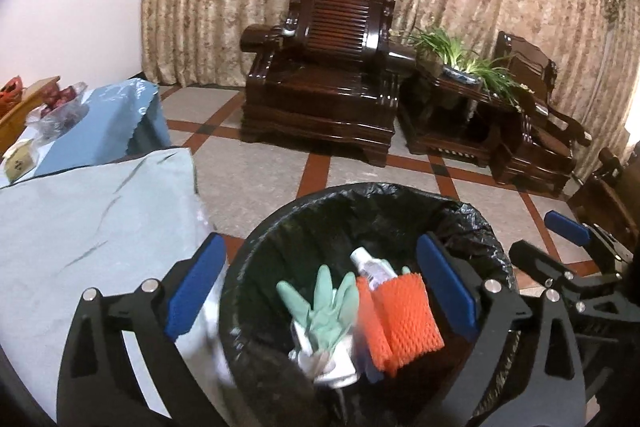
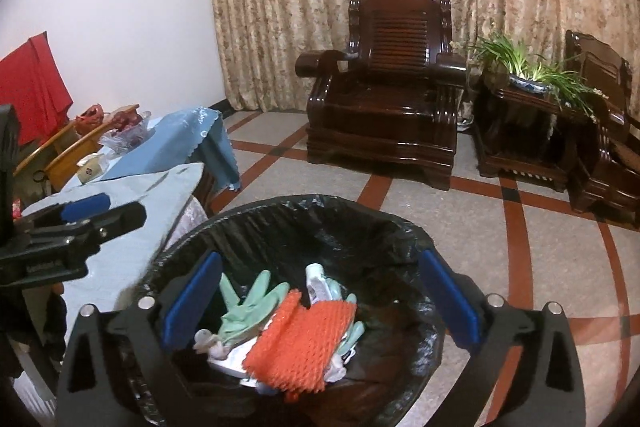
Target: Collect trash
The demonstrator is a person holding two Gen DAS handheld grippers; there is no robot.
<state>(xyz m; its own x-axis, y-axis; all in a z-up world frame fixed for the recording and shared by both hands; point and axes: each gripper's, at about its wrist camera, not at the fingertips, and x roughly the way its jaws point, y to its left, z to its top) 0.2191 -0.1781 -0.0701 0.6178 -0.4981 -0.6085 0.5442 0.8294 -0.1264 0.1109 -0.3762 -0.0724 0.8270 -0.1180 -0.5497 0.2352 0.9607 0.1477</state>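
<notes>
Both the left gripper (image 1: 320,291) and right gripper (image 2: 320,299) hang tilted downward over the lined trash bin (image 1: 472,223), jaws spread wide, holding nothing.

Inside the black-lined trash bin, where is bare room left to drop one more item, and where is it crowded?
The round trash bin with black liner has bare liner along its far wall, behind the small clear plastic bottle, and on the right, beside the orange foam net sleeve. The near middle is crowded: the net sleeve lies over the pale green rubber gloves.
</notes>
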